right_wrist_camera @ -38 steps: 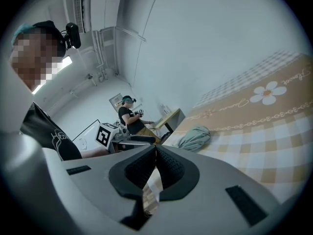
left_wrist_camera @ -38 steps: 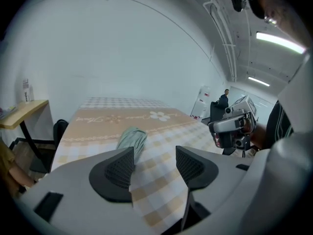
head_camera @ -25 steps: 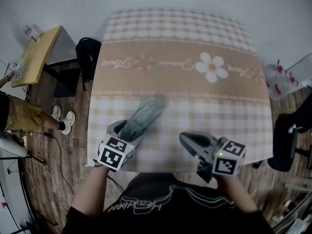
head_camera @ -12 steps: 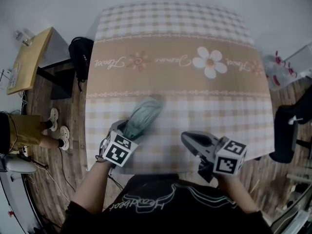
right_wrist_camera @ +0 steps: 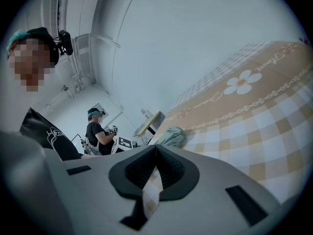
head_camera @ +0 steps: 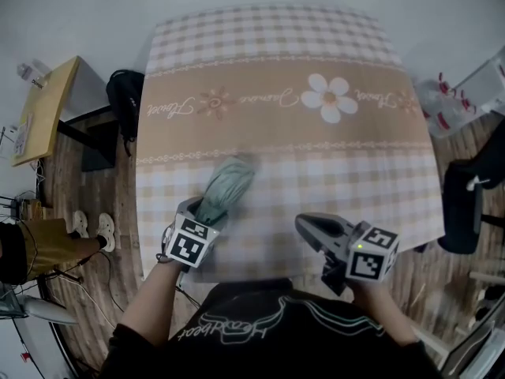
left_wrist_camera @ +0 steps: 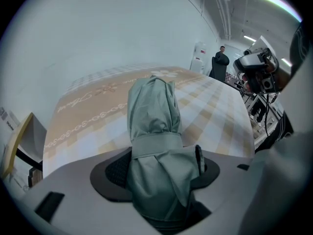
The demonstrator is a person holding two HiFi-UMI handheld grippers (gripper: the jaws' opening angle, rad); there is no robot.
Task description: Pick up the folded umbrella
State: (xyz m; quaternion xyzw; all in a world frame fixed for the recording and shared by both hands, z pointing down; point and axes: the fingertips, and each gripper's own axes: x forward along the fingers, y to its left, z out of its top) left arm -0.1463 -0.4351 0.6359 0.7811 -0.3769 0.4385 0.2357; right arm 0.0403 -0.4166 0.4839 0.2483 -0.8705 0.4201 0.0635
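The folded umbrella, a grey-green fabric bundle with a strap round its middle, lies on the checked tablecloth near the front left. My left gripper points steeply down over its near end. In the left gripper view the umbrella fills the gap of the left gripper. The jaws are closing and the fabric lies loosely against both pads. My right gripper hovers at the front right, shut and empty, a hand's width from the umbrella. In the right gripper view the umbrella lies beyond the right gripper.
A black backpack and a wooden side table stand left of the table. A black chair and a clear bin are at the right. A person's leg shows at the far left. Another person stands in the background.
My left gripper has sunk onto the umbrella's near end, and its jaws now sit around the fabric. The right gripper has shifted only a little.
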